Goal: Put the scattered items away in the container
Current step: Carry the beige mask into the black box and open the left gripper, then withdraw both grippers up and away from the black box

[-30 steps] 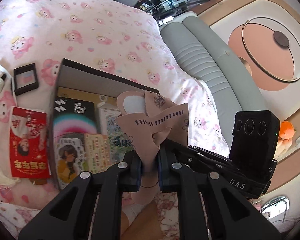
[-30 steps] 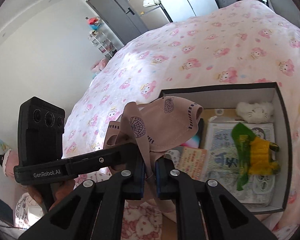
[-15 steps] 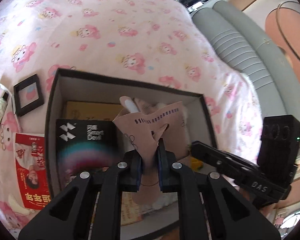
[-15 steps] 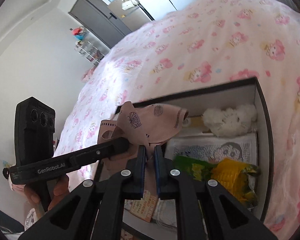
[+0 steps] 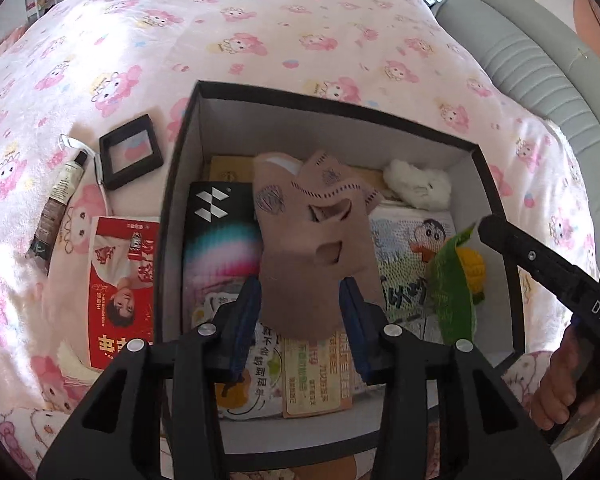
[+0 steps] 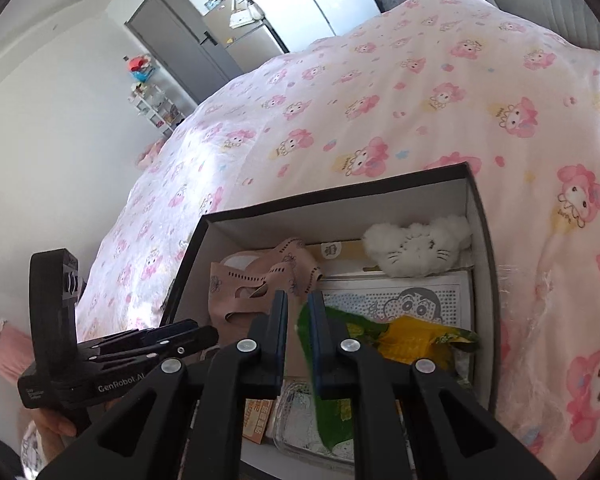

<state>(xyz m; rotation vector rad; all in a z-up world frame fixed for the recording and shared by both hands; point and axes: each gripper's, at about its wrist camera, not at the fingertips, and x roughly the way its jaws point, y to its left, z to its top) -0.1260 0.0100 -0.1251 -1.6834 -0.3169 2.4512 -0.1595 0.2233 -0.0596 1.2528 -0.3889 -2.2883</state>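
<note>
A black cardboard box sits on the pink cartoon-print bedspread, holding cards, a knitted corn toy and a white plush. A beige face mask lies crumpled in the box on the cards. My left gripper points down over it and its jaws are opening; the mask's lower edge sits between the fingers, and the pads stand clear of it. My right gripper is shut with nothing in it, hovering over the box just right of the mask.
Left of the box on the bedspread lie a black square frame, a slim tube and a red leaflet. A grey padded headboard lies beyond the bed's right side. A hand grips the right tool.
My left gripper tipped downward over the box and its jaws spread, letting the mask settle into the box. The right gripper came off the mask and moved over the box.
</note>
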